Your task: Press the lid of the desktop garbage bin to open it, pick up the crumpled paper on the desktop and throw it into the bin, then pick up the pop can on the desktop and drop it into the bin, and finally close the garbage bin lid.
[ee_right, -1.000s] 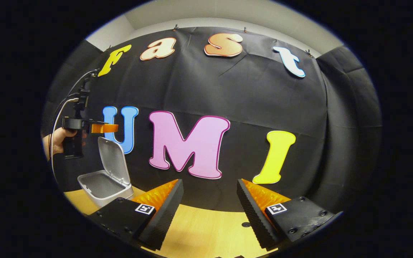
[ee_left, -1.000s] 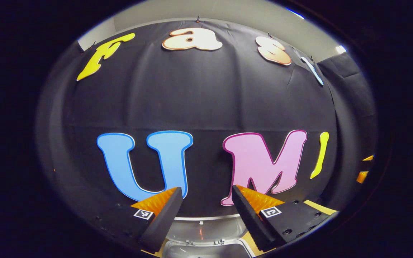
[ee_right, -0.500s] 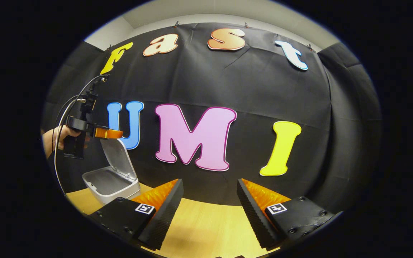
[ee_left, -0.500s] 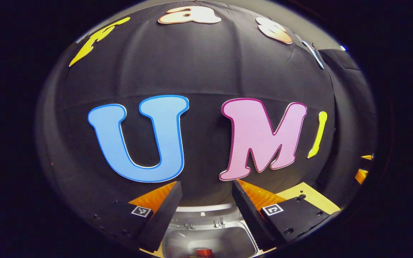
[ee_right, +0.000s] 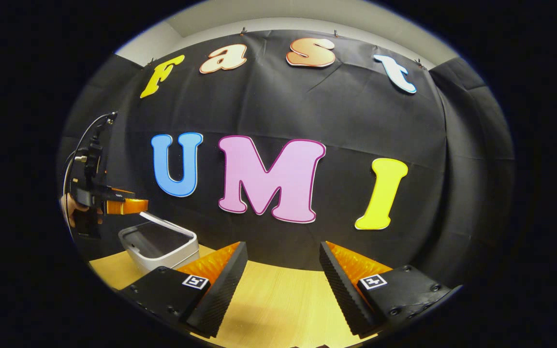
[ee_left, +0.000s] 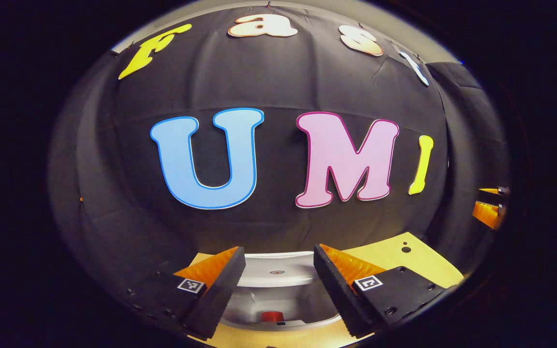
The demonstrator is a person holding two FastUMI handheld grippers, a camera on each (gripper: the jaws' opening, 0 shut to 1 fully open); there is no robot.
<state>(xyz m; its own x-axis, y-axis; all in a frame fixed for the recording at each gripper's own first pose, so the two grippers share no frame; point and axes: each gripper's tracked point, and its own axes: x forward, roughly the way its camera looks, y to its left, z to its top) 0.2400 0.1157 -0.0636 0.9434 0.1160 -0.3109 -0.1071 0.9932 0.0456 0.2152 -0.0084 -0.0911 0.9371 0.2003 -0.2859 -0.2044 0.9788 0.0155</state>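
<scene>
The white garbage bin stands at the table's left end, its lid tipped low over the opening with a gap left at the front. In the left gripper view the lid lies between and below my open fingers, and a red can shows inside the bin under it. My left gripper holds nothing; in the right gripper view this left gripper hovers just above the lid's rear edge, held by a hand. My right gripper hangs open above the table with nothing in it.
The light wooden table stretches under the right gripper, with a small dark hole in its top. The black cloth wall stands close behind the bin. The right gripper's fingers show at the far right edge of the left gripper view.
The bin lid has swung down from upright to nearly flat. My left gripper has dropped lower with it. The right gripper has barely moved.
</scene>
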